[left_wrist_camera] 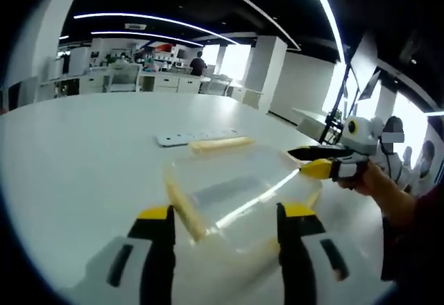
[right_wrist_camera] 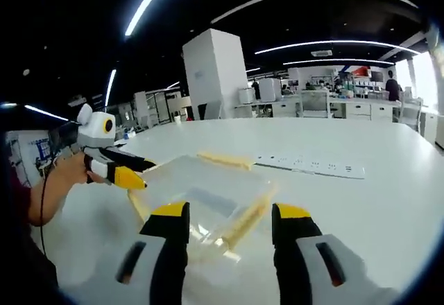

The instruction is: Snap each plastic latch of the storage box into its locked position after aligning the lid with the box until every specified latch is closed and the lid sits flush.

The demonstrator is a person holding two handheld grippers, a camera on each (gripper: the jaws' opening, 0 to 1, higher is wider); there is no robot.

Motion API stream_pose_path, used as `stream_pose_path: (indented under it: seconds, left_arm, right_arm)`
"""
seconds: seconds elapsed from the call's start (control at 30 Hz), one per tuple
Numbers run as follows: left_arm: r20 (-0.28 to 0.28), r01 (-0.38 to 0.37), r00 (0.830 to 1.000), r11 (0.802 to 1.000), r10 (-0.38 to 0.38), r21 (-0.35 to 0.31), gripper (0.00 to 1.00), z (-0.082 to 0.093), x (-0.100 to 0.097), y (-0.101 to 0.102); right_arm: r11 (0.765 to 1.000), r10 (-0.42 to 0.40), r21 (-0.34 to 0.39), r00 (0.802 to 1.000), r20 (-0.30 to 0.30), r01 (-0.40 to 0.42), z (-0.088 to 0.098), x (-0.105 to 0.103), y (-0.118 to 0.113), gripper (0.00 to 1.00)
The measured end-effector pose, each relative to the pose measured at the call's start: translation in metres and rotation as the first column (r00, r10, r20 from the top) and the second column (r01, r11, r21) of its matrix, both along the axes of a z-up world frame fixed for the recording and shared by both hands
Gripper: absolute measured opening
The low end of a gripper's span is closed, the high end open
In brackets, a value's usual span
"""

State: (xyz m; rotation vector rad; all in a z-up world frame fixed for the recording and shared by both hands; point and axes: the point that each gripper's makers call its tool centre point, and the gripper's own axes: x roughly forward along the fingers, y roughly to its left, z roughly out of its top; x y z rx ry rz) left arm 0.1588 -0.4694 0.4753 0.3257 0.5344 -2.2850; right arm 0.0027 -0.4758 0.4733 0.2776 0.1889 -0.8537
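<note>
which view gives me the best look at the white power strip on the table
The right gripper view: the power strip lies unobstructed beyond the storage box, its sockets visible. In the left gripper view it is smaller, flatter, sockets indistinct.

The clear storage box [left_wrist_camera: 236, 201] blurs into the table, near corners hidden behind tongs.

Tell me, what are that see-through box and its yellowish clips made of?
The storage box looks like clear, glossy plastic: the table shows through and ceiling lights glint on its lid. The latches look like opaque pale-yellow plastic, duller, though that's a guess from looks.
</note>
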Motion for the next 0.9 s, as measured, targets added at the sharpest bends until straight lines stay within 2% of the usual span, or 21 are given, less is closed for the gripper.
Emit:
stream_pose_path:
  seconds: [0.07, 0.1, 0.23, 0.33, 0.57, 0.9]
  left_arm:
    - [0.001, 0.001, 1.000, 1.000, -0.001, -0.004, 0.59, 0.000, 0.001, 0.000]
    - [0.023, -0.009, 1.000, 0.999, 0.010, -0.040, 0.61, 0.000, 0.006, -0.002]
    - [0.051, -0.020, 0.998, 0.996, 0.024, -0.082, 0.69, 0.000, 0.011, -0.006]
    - [0.057, -0.024, 0.998, 0.995, 0.030, -0.094, 0.72, 0.000, 0.011, -0.006]
    - [0.017, -0.036, 0.999, 0.990, 0.038, -0.136, 0.85, 0.006, 0.010, -0.007]
    - [0.012, -0.029, 0.999, 0.988, 0.031, -0.149, 0.86, 0.006, 0.003, -0.006]
  right_arm:
    - [1.000, 0.004, -0.003, 1.000, 0.004, -0.004, 0.001, 0.001, 0.001, 0.54]
    - [0.999, 0.019, -0.030, 1.000, 0.021, -0.018, 0.007, 0.004, 0.003, 0.57]
    - [0.998, 0.031, -0.056, 0.999, 0.026, -0.029, 0.013, 0.005, 0.009, 0.62]
    - [0.996, 0.042, -0.079, 0.999, 0.022, -0.040, 0.017, 0.006, 0.012, 0.68]
    - [0.992, 0.090, -0.095, 0.996, 0.026, -0.087, 0.018, 0.013, 0.022, 0.84]
    - [0.983, 0.151, -0.106, 0.989, -0.004, -0.150, 0.009, 0.023, 0.035, 0.98]
